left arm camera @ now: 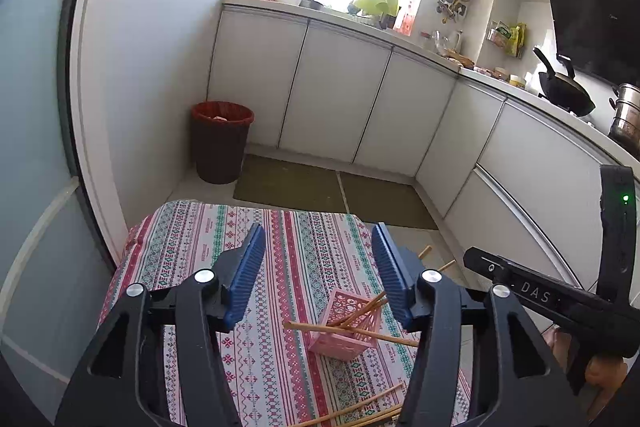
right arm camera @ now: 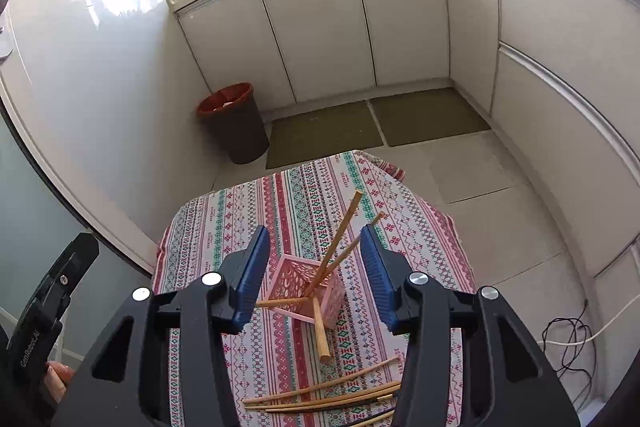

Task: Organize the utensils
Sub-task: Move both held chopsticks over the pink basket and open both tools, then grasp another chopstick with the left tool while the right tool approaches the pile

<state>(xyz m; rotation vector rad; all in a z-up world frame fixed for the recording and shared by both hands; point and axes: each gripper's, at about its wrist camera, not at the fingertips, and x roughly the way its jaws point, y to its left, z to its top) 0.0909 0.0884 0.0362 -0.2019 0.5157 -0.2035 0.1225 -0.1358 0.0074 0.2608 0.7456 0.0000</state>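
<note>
White kitchen cabinets ringed a small table under a striped tablecloth. At its middle stood a pink basket with four chopsticks propped in it, and more loose chopsticks lay at 6 o'clock of it. Both the left gripper and the right gripper hovered above, jaws parted, holding nothing
</note>
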